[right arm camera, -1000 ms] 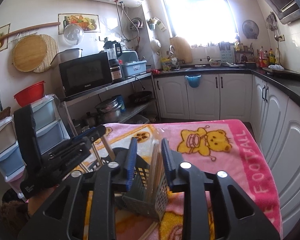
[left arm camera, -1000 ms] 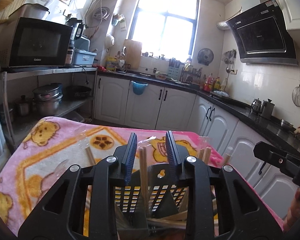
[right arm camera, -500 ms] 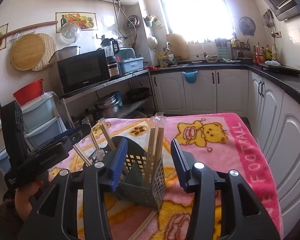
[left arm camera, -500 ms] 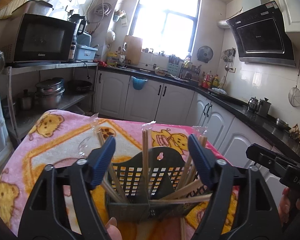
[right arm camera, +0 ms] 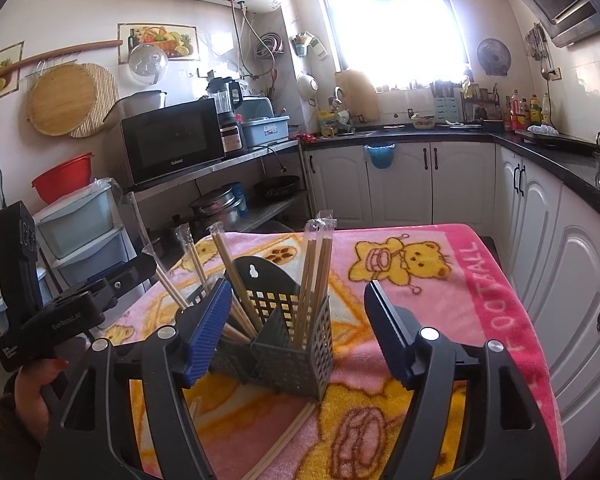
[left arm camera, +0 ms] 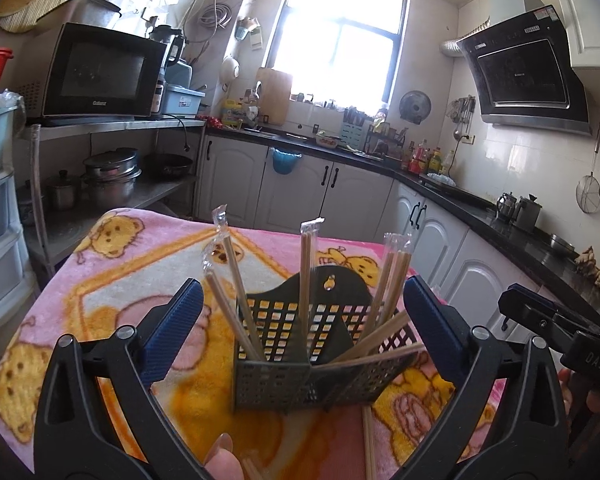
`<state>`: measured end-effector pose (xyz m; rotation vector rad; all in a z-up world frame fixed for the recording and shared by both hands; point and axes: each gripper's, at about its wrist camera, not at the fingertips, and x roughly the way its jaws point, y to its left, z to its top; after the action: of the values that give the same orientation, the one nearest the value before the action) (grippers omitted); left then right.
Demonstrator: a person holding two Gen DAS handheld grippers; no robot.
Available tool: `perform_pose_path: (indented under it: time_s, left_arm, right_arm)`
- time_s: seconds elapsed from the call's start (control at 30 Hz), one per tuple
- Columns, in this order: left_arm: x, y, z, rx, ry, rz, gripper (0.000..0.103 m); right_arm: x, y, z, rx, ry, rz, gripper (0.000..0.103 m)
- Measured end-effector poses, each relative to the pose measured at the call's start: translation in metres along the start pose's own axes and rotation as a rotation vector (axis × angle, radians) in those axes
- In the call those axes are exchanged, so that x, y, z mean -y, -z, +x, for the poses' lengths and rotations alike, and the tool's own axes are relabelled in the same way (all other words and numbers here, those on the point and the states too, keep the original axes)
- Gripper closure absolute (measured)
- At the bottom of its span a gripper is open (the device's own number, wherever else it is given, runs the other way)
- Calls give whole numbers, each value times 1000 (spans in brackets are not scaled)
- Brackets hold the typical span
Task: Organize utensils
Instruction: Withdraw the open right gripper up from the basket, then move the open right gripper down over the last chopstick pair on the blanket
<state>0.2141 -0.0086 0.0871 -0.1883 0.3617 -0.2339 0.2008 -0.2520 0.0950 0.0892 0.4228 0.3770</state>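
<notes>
On the left wrist view, left gripper (left arm camera: 300, 334) jaws wide, holding nothing. Dark mesh utensil caddy (left arm camera: 300, 372) sits on the pink blanket (left arm camera: 100, 280) between the blue pads (left arm camera: 170, 334). Wrapped chopsticks (left arm camera: 305, 276) stand in it, some tilted; 1 loose pair (left arm camera: 369, 440) lies on the blanket beside it.

Right wrist view: right gripper (right arm camera: 298, 332) jaws wide, empty, caddy (right arm camera: 296, 356) between them. Left gripper (right arm camera: 60, 312) visible at left, apart from the caddy.

One dark utensil caddy (left arm camera: 300, 344), about six wrapped chopstick pairs (left arm camera: 306, 276) standing inside, two loose pairs (right arm camera: 288, 436) beside the caddy
</notes>
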Motion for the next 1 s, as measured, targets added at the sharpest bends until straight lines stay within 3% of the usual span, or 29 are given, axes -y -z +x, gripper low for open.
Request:
perform_pose_path:
  time_s: [0.47, 1.0]
  left_arm:
    - [-14, 26, -15, -65, -21, 2, 11]
    - [-26, 50, -21, -135, -45, 11, 11]
  right_arm:
    - [-16, 19, -8, -28, -24, -27, 31]
    - [-34, 48, 2, -129, -51, -63, 31]
